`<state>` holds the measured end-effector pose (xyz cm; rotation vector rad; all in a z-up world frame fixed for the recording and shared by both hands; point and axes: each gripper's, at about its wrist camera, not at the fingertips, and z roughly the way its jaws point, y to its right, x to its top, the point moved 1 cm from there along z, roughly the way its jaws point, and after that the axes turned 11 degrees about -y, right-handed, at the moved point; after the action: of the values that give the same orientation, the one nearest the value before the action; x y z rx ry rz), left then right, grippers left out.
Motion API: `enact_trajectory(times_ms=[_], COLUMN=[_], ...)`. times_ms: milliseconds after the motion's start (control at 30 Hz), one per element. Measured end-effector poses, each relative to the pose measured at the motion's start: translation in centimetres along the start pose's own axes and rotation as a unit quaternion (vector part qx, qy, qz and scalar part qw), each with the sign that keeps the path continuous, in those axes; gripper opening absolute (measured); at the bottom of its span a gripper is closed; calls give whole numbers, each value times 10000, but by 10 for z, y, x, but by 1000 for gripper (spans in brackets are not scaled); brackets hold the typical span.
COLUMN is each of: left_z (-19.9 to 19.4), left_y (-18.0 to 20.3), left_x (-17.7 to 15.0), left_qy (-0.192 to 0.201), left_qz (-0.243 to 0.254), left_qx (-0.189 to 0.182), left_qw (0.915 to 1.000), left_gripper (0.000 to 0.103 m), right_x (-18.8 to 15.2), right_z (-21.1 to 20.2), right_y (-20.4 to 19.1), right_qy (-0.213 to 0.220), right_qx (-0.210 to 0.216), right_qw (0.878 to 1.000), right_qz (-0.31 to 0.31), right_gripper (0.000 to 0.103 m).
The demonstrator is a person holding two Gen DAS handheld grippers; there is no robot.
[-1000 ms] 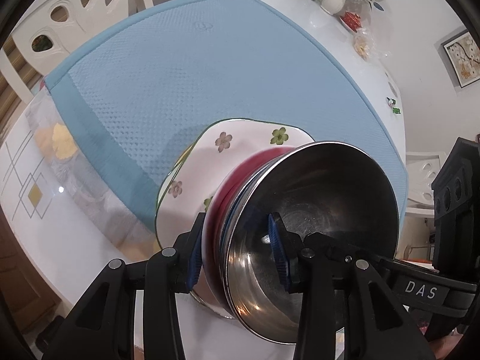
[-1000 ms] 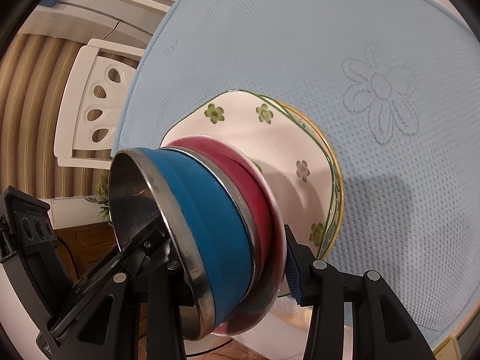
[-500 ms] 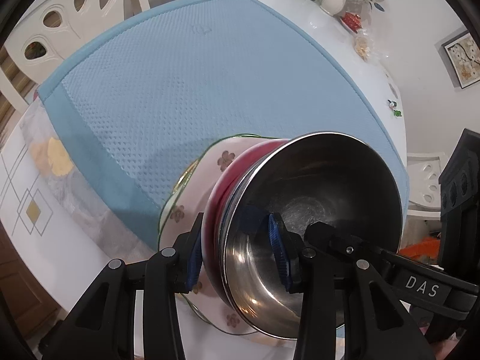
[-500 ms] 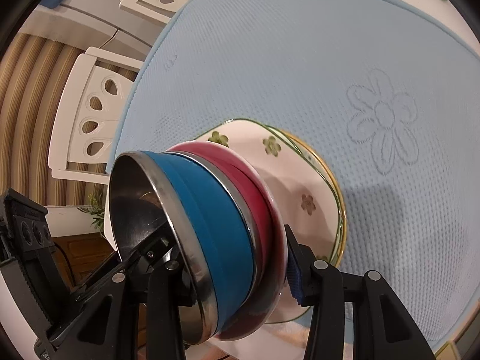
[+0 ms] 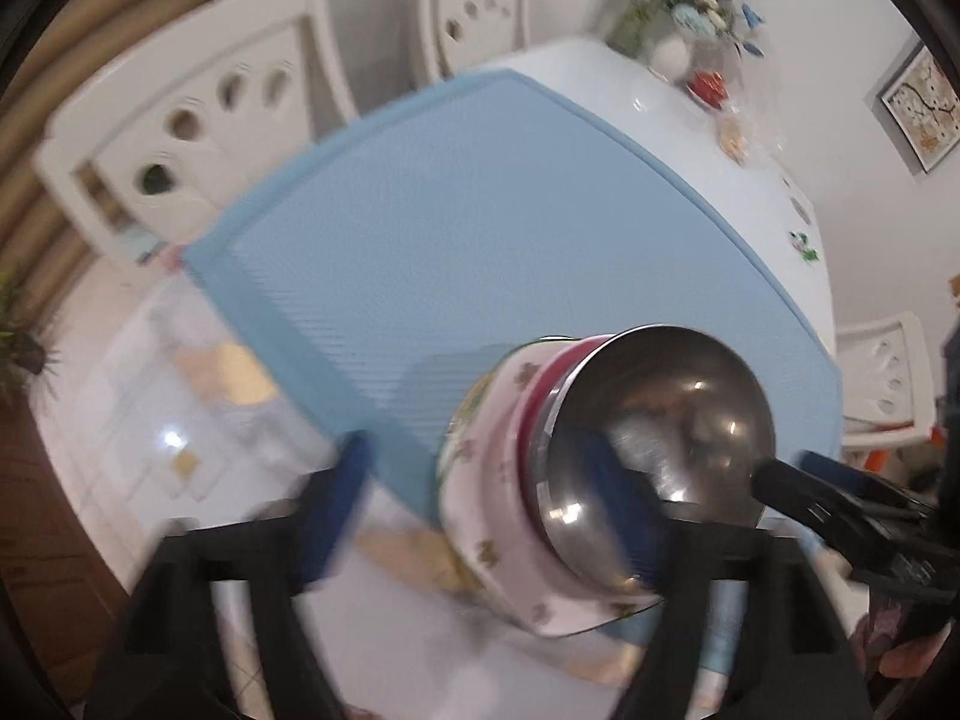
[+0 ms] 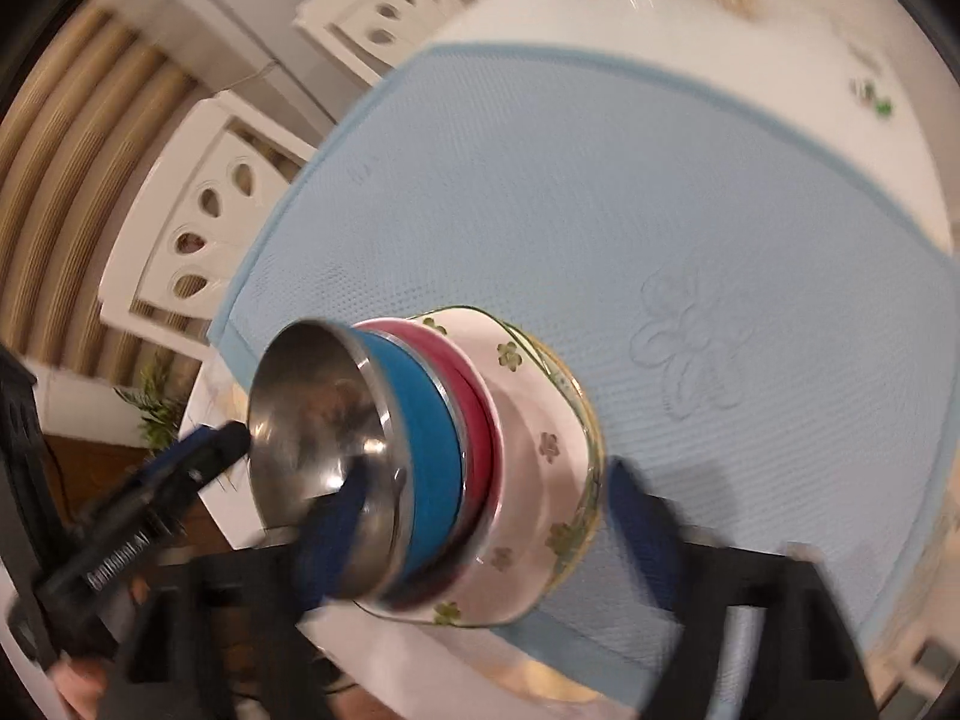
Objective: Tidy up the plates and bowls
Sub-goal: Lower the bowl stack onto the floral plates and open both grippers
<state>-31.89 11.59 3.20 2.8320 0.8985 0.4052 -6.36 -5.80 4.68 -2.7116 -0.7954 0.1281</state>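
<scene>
A stack stands at the near edge of the blue mat [image 5: 480, 240]: floral plates [image 5: 498, 516] at the bottom, a red bowl [image 6: 474, 396] on them, and a steel bowl with a blue outside [image 6: 420, 420] on top. Its shiny inside shows in the left wrist view [image 5: 654, 420]. My left gripper [image 5: 480, 504] is open, its jaws wide either side of the stack's rim. My right gripper [image 6: 486, 522] is open too, one finger inside the steel bowl, the other beyond the plates. The frames are blurred by motion.
The mat [image 6: 660, 210] lies on a white table [image 5: 708, 120]. White chairs [image 5: 192, 138] stand behind it. A vase of flowers and small items [image 5: 702, 30] sit at the far corner. Another white chair [image 5: 888, 378] stands at the right.
Both grippers have opened and let go of the stacked bowls and plates. Both have drawn back and up from the stack, which now rests at the mat's near edge.
</scene>
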Motion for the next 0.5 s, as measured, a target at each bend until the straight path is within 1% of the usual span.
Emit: enact_trajectory(times_ms=[33, 67, 100, 133, 167, 233, 333, 400, 500], left_z=[-3, -5, -7, -7, -6, 1, 14, 18, 19], left_y=[-2, -2, -5, -5, -9, -14, -13, -8, -1], left_x=[-8, -12, -23, -26, -35, -46, -59, -63, -67], left_qy=[55, 80, 123, 137, 101, -31, -267, -305, -239], left_qz=[-13, -13, -28, -68, -175, -378, -441, -370, -158], left_qx=[134, 213, 323, 377, 436, 426, 434, 480, 580], left_qw=[9999, 9997, 9994, 9992, 9988, 9984, 9977, 9977, 9979], left_gripper=[102, 102, 102, 102, 102, 102, 102, 102, 102], right_x=[-8, -17, -23, -31, -38, -48, -60, -64, -72], right_z=[-4, -6, -5, -4, -4, -2, 7, 13, 20], right_y=[-4, -9, -13, -18, -21, -26, -31, -33, -34], right_qy=[145, 208, 234, 347, 514, 826, 1108, 1133, 1114], right_qx=[-19, -25, -36, -83, -127, -258, -480, -574, -499], right_qw=[9997, 9990, 9983, 9968, 9950, 9910, 9856, 9834, 9831], right_qz=[-187, -391, -541, -721, -853, -1021, -1181, -1299, -1360], right_gripper=[103, 103, 103, 103, 103, 103, 103, 103, 103])
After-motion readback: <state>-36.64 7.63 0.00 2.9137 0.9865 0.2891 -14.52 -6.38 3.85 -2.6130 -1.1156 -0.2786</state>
